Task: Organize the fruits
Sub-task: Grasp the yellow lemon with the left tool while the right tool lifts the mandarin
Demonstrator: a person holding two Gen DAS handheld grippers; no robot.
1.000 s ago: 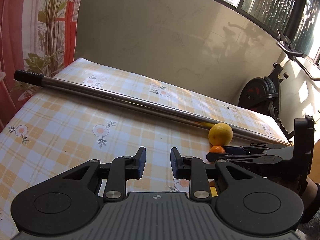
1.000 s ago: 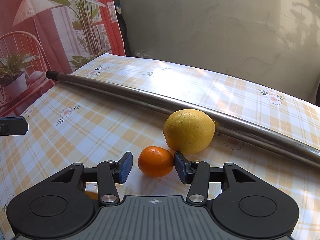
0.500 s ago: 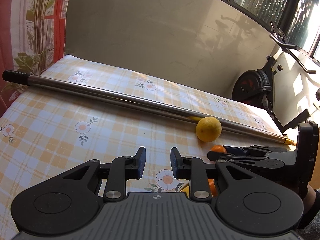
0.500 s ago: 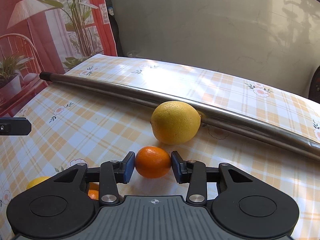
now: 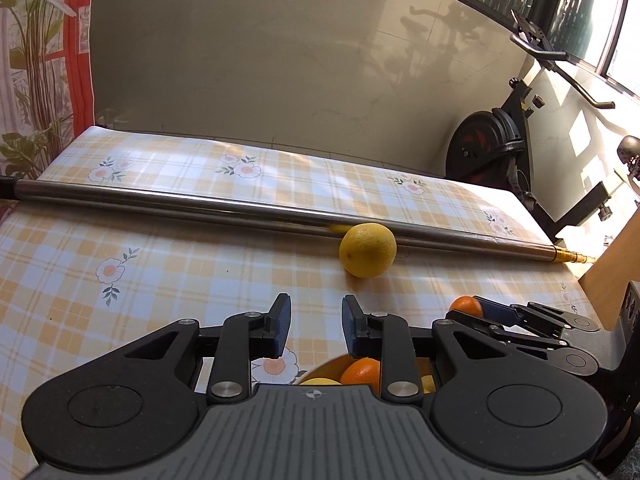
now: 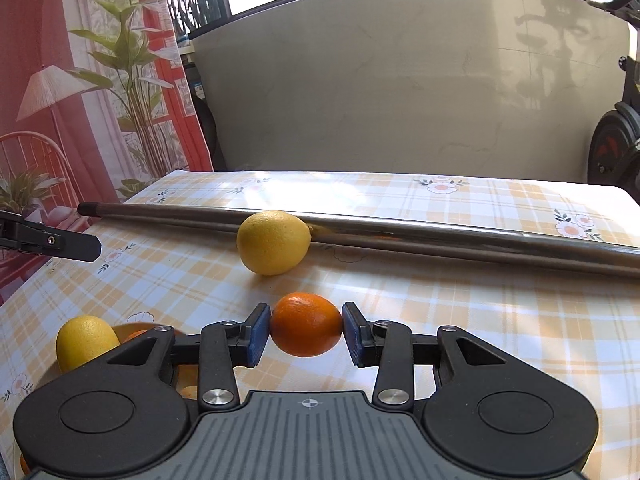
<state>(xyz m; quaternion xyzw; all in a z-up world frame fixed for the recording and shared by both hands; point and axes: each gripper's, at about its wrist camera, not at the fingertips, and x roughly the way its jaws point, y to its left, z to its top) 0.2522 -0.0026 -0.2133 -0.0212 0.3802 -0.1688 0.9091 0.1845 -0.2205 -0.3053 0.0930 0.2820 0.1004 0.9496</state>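
Observation:
My right gripper (image 6: 306, 330) is shut on a small orange (image 6: 306, 330) and holds it above the checked tablecloth; the orange also shows in the left wrist view (image 5: 464, 306). A yellow lemon (image 6: 274, 242) lies on the table against a metal pole (image 6: 440, 236), beyond the held orange; it shows in the left wrist view too (image 5: 368, 250). My left gripper (image 5: 313, 326) is open and empty above a yellow bowl (image 5: 332, 364) holding an orange (image 5: 362, 372) and lemons. In the right wrist view the bowl's lemon (image 6: 86, 342) sits at lower left.
The long metal pole (image 5: 240, 210) lies across the table. A pale wall stands behind the table. An exercise bike (image 5: 500, 152) stands at the far right. A wooden board (image 5: 616, 268) is at the table's right edge.
My right gripper closed on the small orange and lifted it off the table, back from the lemon. My left gripper drew back and up, bringing the bowl into view below it.

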